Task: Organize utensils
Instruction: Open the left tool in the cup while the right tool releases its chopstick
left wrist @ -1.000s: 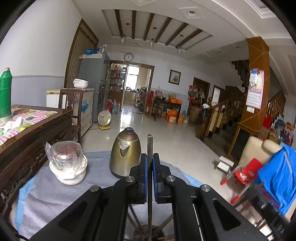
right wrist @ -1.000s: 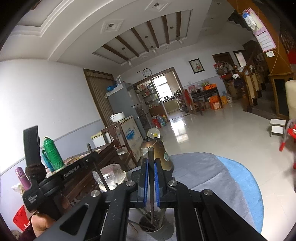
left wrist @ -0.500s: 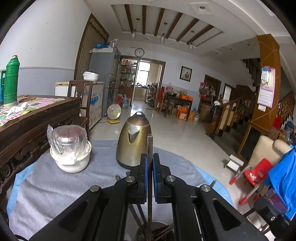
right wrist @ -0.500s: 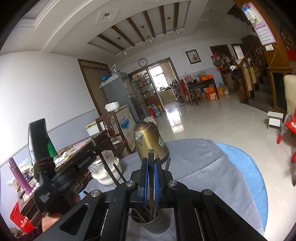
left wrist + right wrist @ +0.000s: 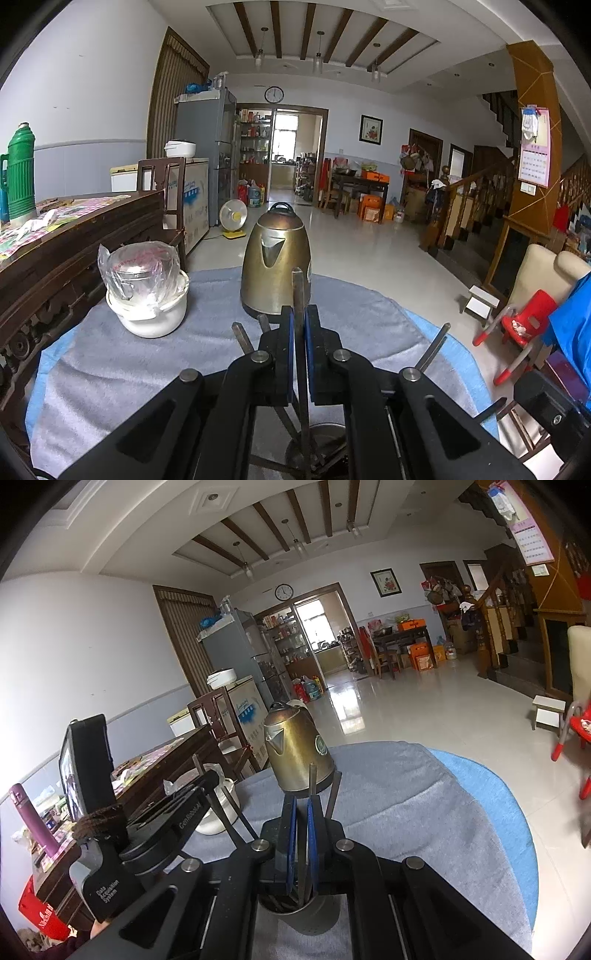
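Note:
In the left wrist view my left gripper [image 5: 299, 314] is shut on a flat metal utensil handle [image 5: 298, 290] that stands upright. Its lower end reaches down into a round metal utensil holder [image 5: 325, 432] under the jaws. Other handles [image 5: 435, 343] lean out of that holder. In the right wrist view my right gripper [image 5: 300, 805] is shut on another thin metal utensil [image 5: 311, 781], also upright, running down into the perforated holder [image 5: 319, 919]. The left gripper [image 5: 207, 778] shows at the left of that view, close beside the right one.
A brass kettle [image 5: 277, 266] stands just beyond the holder on the grey cloth [image 5: 122, 369] over the round blue table. A white pot with a plastic-wrapped glass lid [image 5: 146, 291] sits at the left. A dark wooden table [image 5: 74, 229] borders the left side.
Both grippers have sunk with their utensils toward the holder. The kettle and pot have risen in the views and the holder now shows more fully under the jaws.

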Tool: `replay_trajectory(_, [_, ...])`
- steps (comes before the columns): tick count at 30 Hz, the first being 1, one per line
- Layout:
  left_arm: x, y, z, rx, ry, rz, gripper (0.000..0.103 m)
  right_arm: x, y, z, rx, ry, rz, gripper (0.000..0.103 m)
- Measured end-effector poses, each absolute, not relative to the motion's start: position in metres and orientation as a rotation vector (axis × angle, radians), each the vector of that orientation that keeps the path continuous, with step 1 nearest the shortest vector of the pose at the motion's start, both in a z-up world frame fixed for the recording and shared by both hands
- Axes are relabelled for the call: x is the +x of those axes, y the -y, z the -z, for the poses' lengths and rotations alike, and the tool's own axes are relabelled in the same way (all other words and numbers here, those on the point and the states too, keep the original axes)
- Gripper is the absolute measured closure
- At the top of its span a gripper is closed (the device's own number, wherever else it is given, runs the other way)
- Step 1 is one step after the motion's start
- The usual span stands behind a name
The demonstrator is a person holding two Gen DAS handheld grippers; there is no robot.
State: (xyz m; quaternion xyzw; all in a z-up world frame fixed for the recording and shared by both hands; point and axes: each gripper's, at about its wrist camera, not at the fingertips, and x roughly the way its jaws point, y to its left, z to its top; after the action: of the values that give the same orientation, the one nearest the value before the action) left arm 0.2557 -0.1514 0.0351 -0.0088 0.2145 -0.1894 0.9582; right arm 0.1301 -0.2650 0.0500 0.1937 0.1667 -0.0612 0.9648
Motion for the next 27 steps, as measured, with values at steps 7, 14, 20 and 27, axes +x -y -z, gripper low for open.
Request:
replay_trajectory(7, [0.257,0.151,-0.030,0.017,-0.460,0.375,0.095,0.136,0.262,-0.045,0.389,-0.362,0.123,0.097])
replay_trajectory(14, [0.253,0.150,-0.029,0.076,-0.476,0.362,0.089,0.136,0.263,-0.045,0.410,-0.376,0.123,0.096])
replay_trajectory(20, [0.243,0.146,-0.030,0.125,-0.481,0.357,0.049,0.133,0.265,-0.046,0.446,-0.390,0.099,0.095])
replay_trajectory(27, [0.219,0.132,-0.039,0.196,-0.497,0.351,0.018,0.120,0.273,-0.047,0.505,-0.397,0.069,0.066])
